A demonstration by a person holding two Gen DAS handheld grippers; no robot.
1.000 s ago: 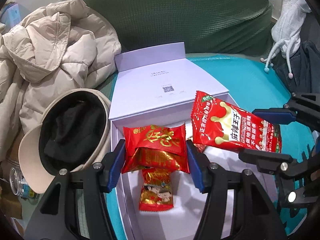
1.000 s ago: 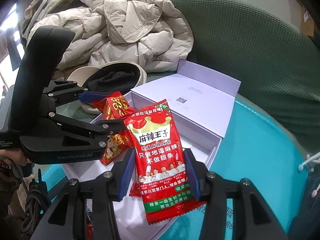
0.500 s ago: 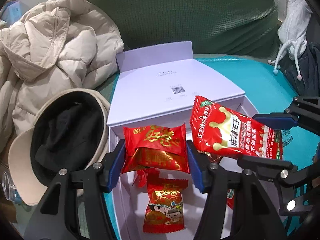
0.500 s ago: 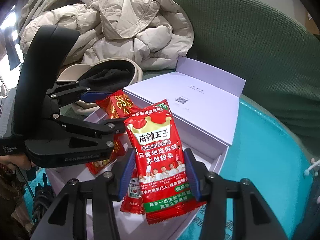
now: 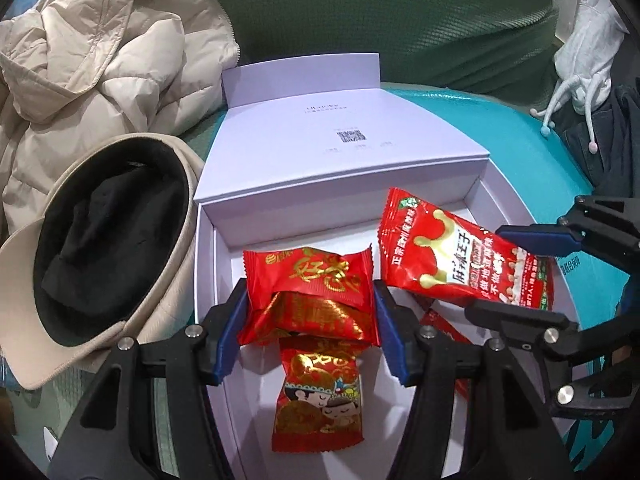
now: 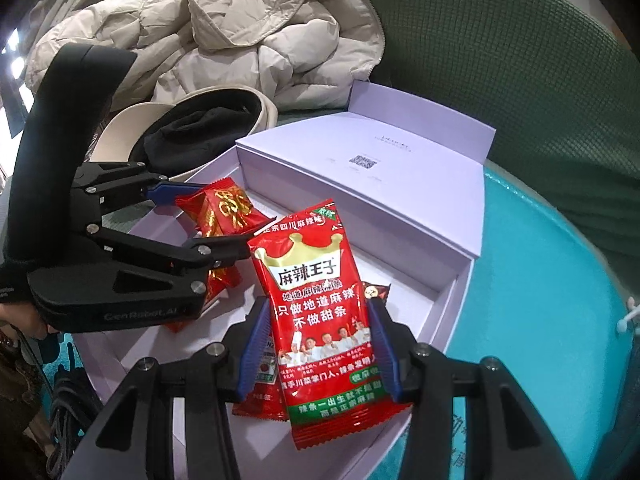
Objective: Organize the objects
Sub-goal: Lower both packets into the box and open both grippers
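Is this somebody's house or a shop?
Probably a home, maybe a living room: a puffy coat dumped on a green sofa, a cap beside it, and a snack-filled gift box.

The small print on the box lid point(image 5: 320, 107) is too small to read. A ketchup-like sachet point(image 6: 262, 376) lies mostly hidden behind the red snack packet point(image 6: 320, 312). The cap point(image 5: 24, 280) is cut off at left.
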